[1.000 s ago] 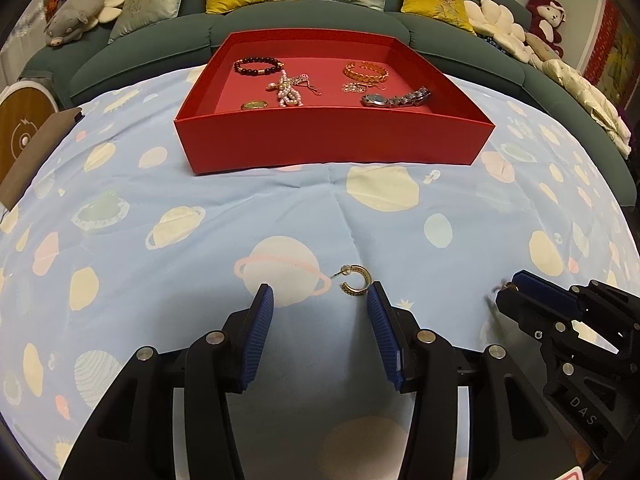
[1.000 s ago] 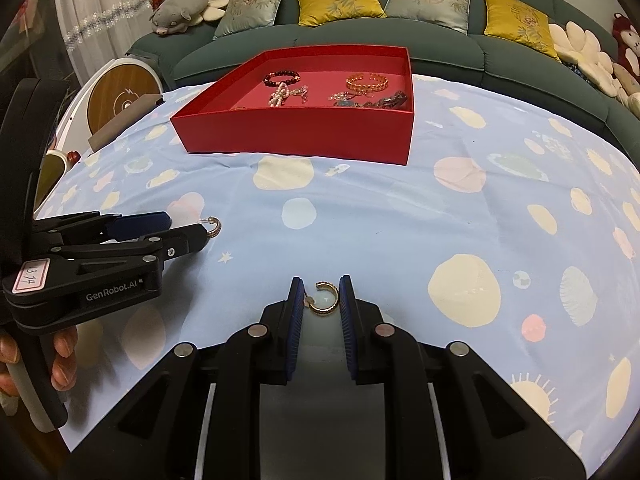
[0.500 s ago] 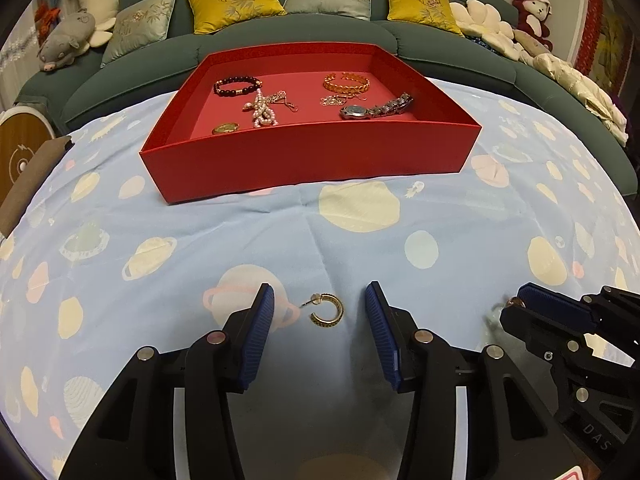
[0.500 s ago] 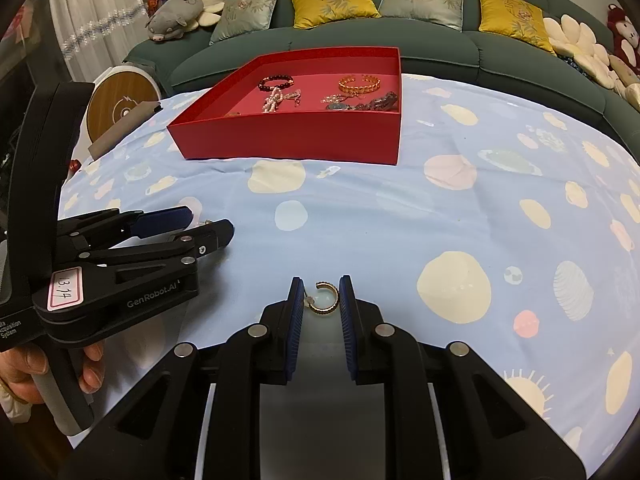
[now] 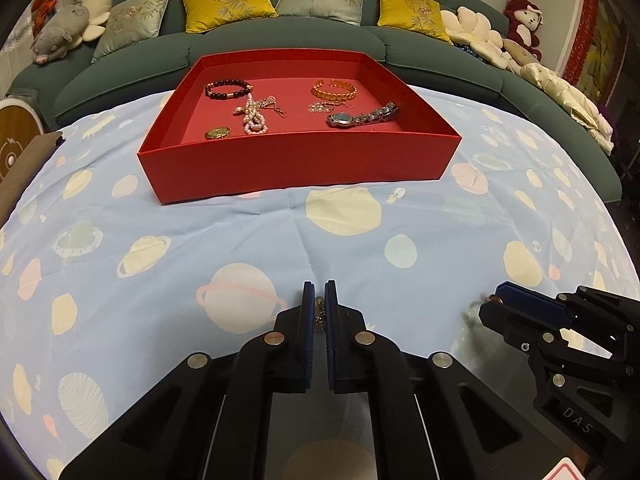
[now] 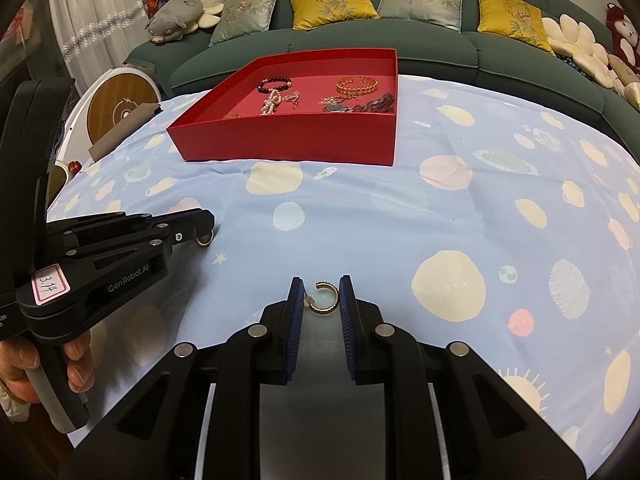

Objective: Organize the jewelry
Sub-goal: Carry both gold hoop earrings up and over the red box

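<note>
A red tray [image 5: 296, 164] on the planet-print cloth holds a dark bead bracelet [image 5: 228, 90], a pearl piece [image 5: 254, 114], a gold bangle [image 5: 334, 89] and a watch [image 5: 360, 117]. My left gripper [image 5: 319, 312] is shut on a gold hoop earring [image 5: 319, 312], seen edge-on between the blue pads; in the right wrist view it hangs at the left gripper's tip [image 6: 205, 239]. My right gripper [image 6: 320, 300] is shut on a second gold hoop earring [image 6: 325, 300], low over the cloth. The tray also shows in the right wrist view [image 6: 288, 140].
A green sofa [image 5: 280, 40] with yellow and grey cushions curves behind the table. Plush toys sit at both ends. A round wooden disc [image 6: 120, 108] and a cardboard piece stand off the table's left edge. The right gripper shows at the lower right of the left wrist view [image 5: 500, 300].
My left gripper was open around the earring on the cloth; now its jaws have shut on it. The right gripper keeps its earring and has barely moved.
</note>
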{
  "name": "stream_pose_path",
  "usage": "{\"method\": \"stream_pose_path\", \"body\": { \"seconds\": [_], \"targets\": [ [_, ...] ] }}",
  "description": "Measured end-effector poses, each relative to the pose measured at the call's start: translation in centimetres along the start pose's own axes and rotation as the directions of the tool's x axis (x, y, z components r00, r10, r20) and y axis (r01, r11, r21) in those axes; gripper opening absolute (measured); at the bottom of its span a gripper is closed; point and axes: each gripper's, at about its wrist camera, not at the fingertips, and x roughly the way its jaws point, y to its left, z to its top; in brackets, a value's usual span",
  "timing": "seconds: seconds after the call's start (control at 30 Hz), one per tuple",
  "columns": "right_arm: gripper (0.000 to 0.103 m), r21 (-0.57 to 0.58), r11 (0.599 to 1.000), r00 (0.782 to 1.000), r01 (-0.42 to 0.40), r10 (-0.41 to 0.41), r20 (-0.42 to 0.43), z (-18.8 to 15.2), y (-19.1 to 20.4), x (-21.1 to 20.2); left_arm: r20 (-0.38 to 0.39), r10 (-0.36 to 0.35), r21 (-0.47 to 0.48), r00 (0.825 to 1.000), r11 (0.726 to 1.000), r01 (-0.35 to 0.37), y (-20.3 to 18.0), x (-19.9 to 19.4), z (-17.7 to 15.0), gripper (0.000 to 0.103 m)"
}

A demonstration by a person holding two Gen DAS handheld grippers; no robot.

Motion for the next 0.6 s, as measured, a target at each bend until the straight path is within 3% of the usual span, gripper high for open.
{"method": "stream_pose_path", "body": {
  "seconds": [0.33, 0.6],
  "targets": [
    [0.018, -0.001, 1.0, 1.0, -0.004, 0.004, -0.003, 0.1, 0.2, 0.0, -0.011, -0.007, -0.047, 1.0, 0.999, 0.006, 2.7, -1.1, -0.8, 0.003],
    [0.018, -0.011, 1.0, 1.0, -0.009, 0.008, -0.013, 0.0, 0.6, 0.5, -0.022, -0.038, -0.028, 0.999, 0.999, 0.038, 2.2, -1.5, -1.5, 0.003]
  ]
}}
